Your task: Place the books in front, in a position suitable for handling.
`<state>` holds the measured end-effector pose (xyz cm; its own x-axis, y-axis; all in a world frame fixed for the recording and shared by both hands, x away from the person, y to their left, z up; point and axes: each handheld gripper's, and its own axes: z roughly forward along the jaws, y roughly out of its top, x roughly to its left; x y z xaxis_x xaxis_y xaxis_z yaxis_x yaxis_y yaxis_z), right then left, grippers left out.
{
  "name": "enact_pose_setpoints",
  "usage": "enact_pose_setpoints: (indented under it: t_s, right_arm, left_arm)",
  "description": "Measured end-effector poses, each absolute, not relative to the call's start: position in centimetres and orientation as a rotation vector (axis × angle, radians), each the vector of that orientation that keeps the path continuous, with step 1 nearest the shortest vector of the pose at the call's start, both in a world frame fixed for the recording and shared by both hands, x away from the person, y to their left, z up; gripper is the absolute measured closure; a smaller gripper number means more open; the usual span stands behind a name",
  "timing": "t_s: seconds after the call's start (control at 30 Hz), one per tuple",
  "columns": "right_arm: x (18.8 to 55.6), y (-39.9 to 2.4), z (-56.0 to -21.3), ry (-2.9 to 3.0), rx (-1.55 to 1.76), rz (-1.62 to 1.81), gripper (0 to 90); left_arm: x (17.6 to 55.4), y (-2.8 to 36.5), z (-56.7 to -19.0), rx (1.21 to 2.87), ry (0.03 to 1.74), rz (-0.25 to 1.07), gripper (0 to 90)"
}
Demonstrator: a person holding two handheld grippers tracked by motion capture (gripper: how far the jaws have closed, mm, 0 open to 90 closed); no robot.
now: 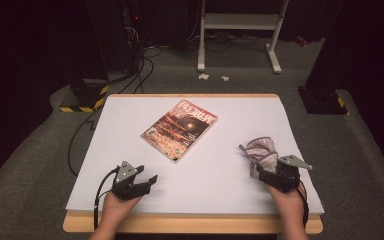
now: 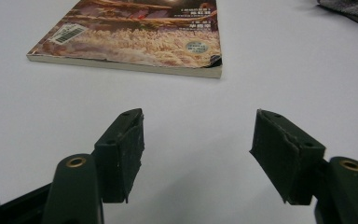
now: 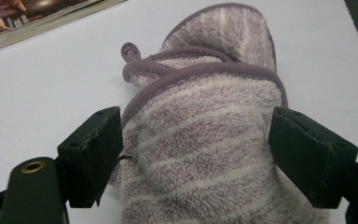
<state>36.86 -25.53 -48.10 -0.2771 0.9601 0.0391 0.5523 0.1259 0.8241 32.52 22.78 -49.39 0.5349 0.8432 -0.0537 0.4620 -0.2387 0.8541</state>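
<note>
A crumpled purple-and-white striped towel (image 1: 261,152) lies on the white table (image 1: 215,185) at the right. My right gripper (image 1: 266,173) stands open around its near end, and in the right gripper view the towel (image 3: 205,140) bulges between the two spread jaws of the right gripper (image 3: 196,151). A magazine (image 1: 179,129) with a reddish cover lies flat in the middle of the table. My left gripper (image 1: 149,182) rests near the front left edge, open with nothing between its jaws (image 2: 198,140). The magazine's near edge (image 2: 135,60) lies ahead of it.
The table's wooden rim (image 1: 190,224) runs along the front. Beyond the far edge the floor holds cables (image 1: 130,75), a yellow-black striped base (image 1: 82,97) and a white metal stand (image 1: 240,30). A corner of the towel (image 2: 349,9) shows in the left gripper view.
</note>
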Motion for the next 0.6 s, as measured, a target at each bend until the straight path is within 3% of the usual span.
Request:
enact_pose_setpoints:
  t_s: [0.6]
  right_arm:
    - [36.1, -25.0, -47.0, 1.849, 1.392, 1.086, 18.9]
  left_arm:
    - [32.6, 22.8, -49.5, 1.887, 1.073, 0.535, 34.2]
